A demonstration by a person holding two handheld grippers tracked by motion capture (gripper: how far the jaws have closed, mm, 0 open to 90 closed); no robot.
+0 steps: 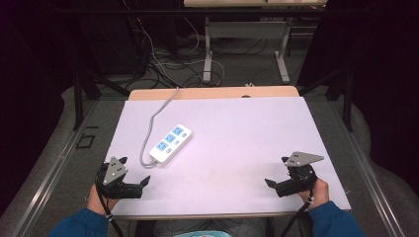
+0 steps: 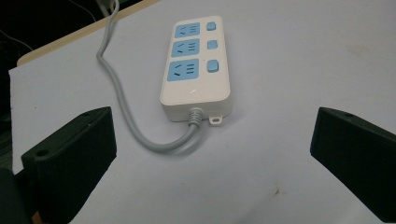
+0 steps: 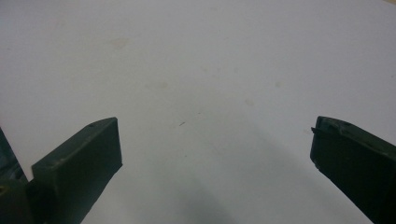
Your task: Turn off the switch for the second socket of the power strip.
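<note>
My left gripper [image 1: 134,174] hung near the lower left of the high view with its jaws spread wide and nothing between them; my right gripper [image 1: 277,173] sat at the lower right, just as wide and just as empty. The power strip [image 1: 171,143] lay left of centre on the table [image 1: 257,128], with its grey cord [image 1: 150,129] looping from its near end and running off toward the upper left. In the left gripper view that strip [image 2: 196,70] lay straight ahead of my jaws, apart from them. I judged the cord the main hazard — a jaw catching the loop could drag the strip askew. The strip also looked light enough to skid if one jaw met it first. The table's near edge ran just below both hands, while the middle and right offered plenty of open room.
</note>
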